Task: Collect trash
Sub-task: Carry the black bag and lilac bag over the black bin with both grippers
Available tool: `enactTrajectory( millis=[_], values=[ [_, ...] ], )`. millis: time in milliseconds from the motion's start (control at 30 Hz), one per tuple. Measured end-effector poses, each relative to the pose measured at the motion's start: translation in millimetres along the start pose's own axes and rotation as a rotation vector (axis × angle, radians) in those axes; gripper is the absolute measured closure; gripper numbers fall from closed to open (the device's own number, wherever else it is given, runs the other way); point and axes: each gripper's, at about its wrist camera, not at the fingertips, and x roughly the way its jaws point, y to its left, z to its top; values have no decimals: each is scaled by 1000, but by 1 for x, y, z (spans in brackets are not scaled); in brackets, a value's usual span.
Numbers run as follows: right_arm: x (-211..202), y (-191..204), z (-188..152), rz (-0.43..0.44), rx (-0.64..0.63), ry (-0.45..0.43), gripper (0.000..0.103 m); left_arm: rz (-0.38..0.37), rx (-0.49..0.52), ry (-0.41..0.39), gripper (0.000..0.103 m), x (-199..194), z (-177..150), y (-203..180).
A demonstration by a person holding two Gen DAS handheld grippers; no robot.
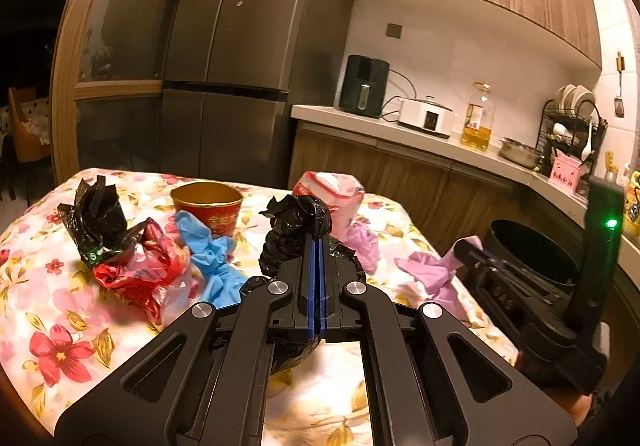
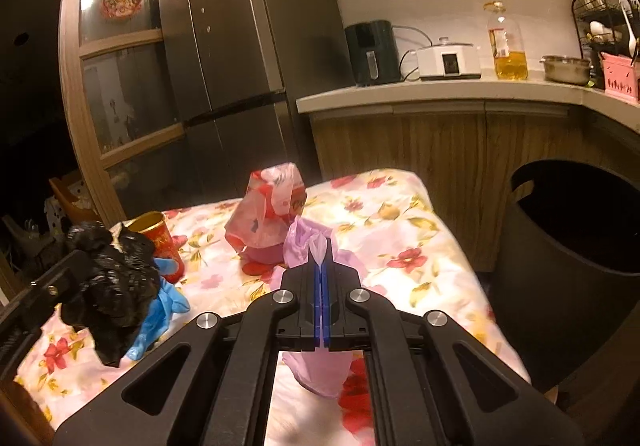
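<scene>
A floral-covered worktop (image 1: 60, 310) fills the foreground of a dim kitchen, its far edge near a dark fridge (image 1: 248, 45) and its right edge dropping off beside a black trash bin (image 2: 576, 246) that stands on the floor, mouth open, between the worktop and the wooden cabinets. A bare strip of cloth runs along that right edge, clear of litter.

The left gripper (image 1: 316, 242) points slightly downward over the worktop's middle, its jaws pressed together on a crumpled black plastic bag (image 1: 300, 221), which bulges above and around the tips. The right gripper (image 2: 322, 266) is angled much the same way, nearer the bin side, its jaws clamped on a pale purple plastic bag (image 2: 306, 242) that hangs below them, lifted off the cloth.

Still on the worktop: a red and gold paper cup (image 1: 208, 207) toward the far side, a blue glove (image 1: 208, 254) in front of it, a red crumpled bag (image 1: 136, 274) with a second black bag (image 1: 96, 217) at the left, and a pink-and-white bag (image 1: 332, 193) standing behind the held black one.
</scene>
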Motion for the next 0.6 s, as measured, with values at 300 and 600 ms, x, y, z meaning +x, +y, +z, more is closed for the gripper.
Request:
enactTrajectory(
  millis=[300, 600],
  values=[
    [-43, -20, 13, -19, 3, -65, 102, -59, 27, 1, 103, -5, -1, -34],
    [-76, -60, 32, -100, 21, -120, 102, -178, 97, -10, 103, 7, 9, -97]
  ],
)
